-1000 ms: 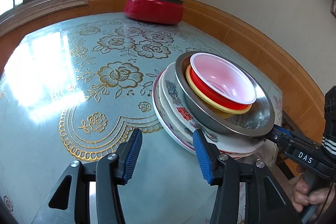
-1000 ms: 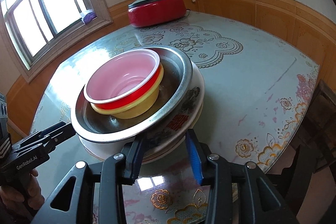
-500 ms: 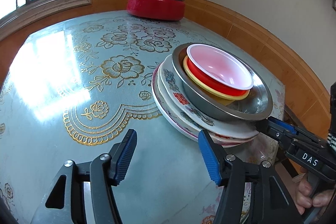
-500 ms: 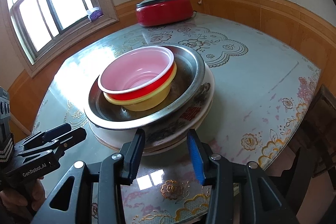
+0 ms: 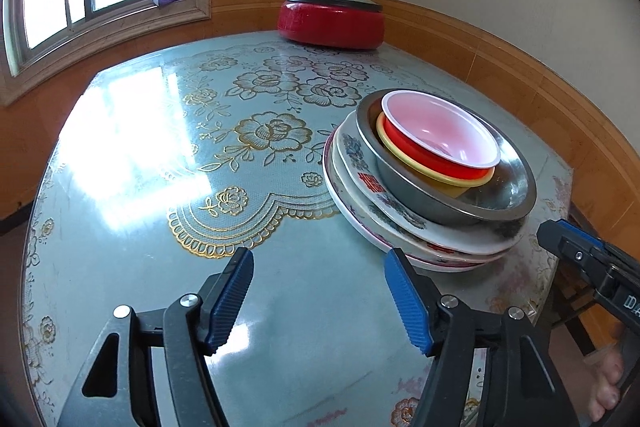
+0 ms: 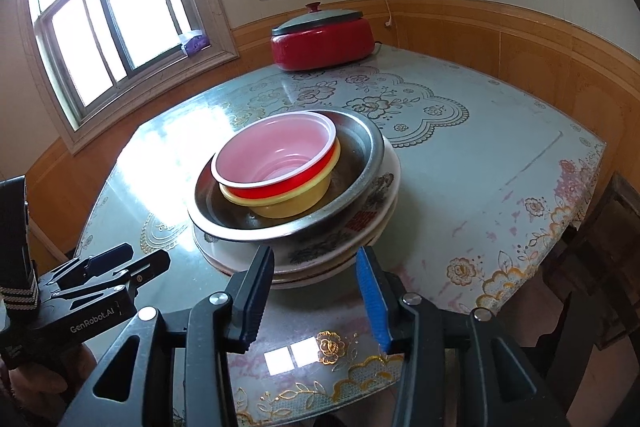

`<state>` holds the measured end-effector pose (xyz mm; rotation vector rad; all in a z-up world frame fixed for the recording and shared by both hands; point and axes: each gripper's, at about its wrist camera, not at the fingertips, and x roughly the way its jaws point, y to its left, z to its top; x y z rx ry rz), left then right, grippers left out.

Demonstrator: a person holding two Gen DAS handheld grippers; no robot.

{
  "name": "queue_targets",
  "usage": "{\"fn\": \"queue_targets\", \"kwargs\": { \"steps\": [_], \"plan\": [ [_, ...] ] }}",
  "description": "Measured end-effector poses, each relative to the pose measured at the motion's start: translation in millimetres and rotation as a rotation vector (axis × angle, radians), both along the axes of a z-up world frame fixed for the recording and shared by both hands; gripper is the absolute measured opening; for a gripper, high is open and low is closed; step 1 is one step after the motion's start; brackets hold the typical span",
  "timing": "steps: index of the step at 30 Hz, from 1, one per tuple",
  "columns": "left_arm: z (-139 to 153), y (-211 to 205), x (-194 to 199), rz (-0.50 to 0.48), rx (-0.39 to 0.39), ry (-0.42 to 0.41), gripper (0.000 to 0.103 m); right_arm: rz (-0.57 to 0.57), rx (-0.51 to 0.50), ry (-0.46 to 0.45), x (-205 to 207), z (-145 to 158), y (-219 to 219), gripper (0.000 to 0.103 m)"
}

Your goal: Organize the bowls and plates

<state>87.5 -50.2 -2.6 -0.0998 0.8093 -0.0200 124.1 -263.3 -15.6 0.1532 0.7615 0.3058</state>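
Plates and bowls: one nested stack, near the table [image 5: 120,163] corner closest to the person.

Left gripper [image 5: 320,301]: jaws opening, nothing between them, over bare tabletop just beside the stack's left edge.
Right gripper [image 6: 316,297]: jaws apart, empty, close in front of the plates' [image 6: 320,267] near rim, not touching.
Stack, bottom to top: several patterned ceramic plates; a wide steel basin [image 6: 360,163]; a yellow bowl [image 6: 292,207]; a red bowl [image 6: 280,189]; a pink-lined bowl [image 6: 276,153], all nested.
Beyond: a lidded red pot [image 5: 332,19] at the far edge, well apart.

Handling (judged): plates heavy, stiff, breakable and glazed, likely slippery; take by the rim. Steel basin rigid with a thin lip that suits a pinch. Plastic bowls light, slightly flexible; grip the rim wall. The whole stack looks too heavy for one gripper.

Change from a second ago: both grippers have drawn back from the stack, which sits farther off in both views; the left jaws are wider. The stack itself is unchanged.
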Motion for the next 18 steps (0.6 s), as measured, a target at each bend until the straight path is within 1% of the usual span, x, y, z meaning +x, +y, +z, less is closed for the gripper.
{"fn": "queue_targets", "kwargs": {
  "steps": [2, 4, 5, 7, 9, 11, 13, 14, 15, 17, 18],
  "plan": [
    [2.8, -6.9, -8.2, 0.008, 0.013, -0.008, 0.074, -0.017, -0.005, 0.003, -3.3, 1.7, -6.3, 0.043],
    [5.7, -14.0, -15.4, 0.013, 0.018, -0.021, 0.078, -0.042, -0.04, -0.009, -2.1, 5.6, -10.3, 0.045],
    [6.6, -17.9, -18.0, 0.015, 0.016, -0.023, 0.08, -0.058, -0.062, -0.013, 0.8, 7.2, -11.7, 0.045],
    [8.9, -25.1, -24.2, 0.017, 0.012, -0.019, 0.083, -0.083, -0.079, -0.019, 4.4, 9.2, -13.0, 0.047],
    [11.2, -30.2, -30.7, 0.015, 0.005, -0.017, 0.087, -0.11, -0.103, -0.005, 8.1, 10.6, -10.7, 0.047],
    [15.1, -32.3, -36.7, 0.025, 0.007, -0.029, 0.097, -0.134, -0.091, -0.005, 5.7, 13.6, -8.4, 0.047],
    [19.4, -31.2, -43.2, 0.02, -0.001, -0.046, 0.1, -0.166, -0.109, -0.008, -0.1, 15.3, -3.3, 0.048],
    [21.0, -30.1, -45.2, 0.015, -0.003, -0.054, 0.103, -0.173, -0.101, -0.007, -4.4, 15.4, -1.5, 0.048],
    [22.5, -29.5, -48.0, 0.009, 0.001, -0.063, 0.103, -0.179, -0.092, -0.009, -8.7, 15.2, 0.1, 0.048],
    [24.3, -28.1, -51.8, -0.002, 0.019, -0.081, 0.103, -0.209, -0.114, -0.026, -17.1, 13.3, 6.2, 0.048],
    [24.5, -26.6, -50.6, -0.008, 0.035, -0.077, 0.103, -0.23, -0.126, -0.03, -21.7, 12.1, 9.0, 0.048]
  ]
}}
